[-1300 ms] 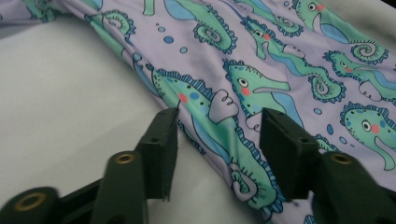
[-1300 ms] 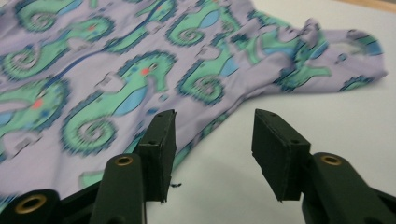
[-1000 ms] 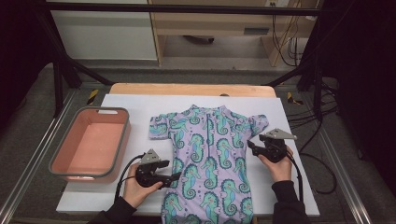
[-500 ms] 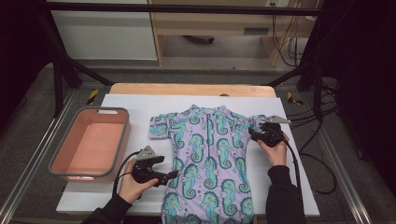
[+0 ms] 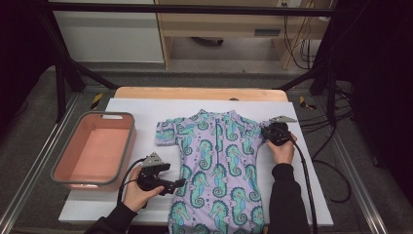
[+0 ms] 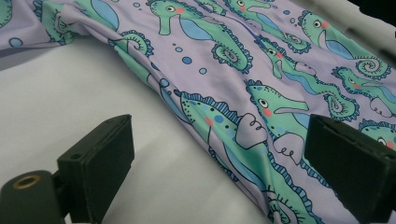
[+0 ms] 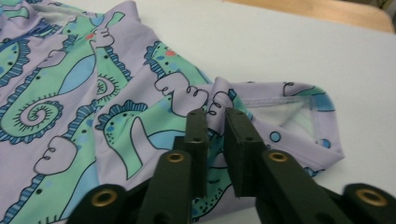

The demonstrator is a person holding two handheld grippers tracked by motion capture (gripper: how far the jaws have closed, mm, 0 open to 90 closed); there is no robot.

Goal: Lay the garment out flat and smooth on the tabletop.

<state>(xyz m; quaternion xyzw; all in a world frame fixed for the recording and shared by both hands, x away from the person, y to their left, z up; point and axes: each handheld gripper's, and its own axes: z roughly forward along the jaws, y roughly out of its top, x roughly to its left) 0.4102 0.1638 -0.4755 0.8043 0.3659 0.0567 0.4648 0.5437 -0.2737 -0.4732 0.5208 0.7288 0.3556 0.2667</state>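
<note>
Working with the lilac seahorse-print stretchy swimsuit (image 5: 216,168) lying flat on the white table sheet (image 5: 311,161), we've got the right gripper (image 7: 215,140) just closing, pinching a fold at its sleeve. The left gripper (image 5: 170,185) sits spread wide beside the side seam; grab there before folding, keeping the fabric smooth.

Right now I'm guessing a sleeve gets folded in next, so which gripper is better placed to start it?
Probably the right gripper: its jaws have just closed, pinching the sleeve of the seahorse shirt. The left gripper stands open at the shirt's side edge, gripping nothing.
</note>
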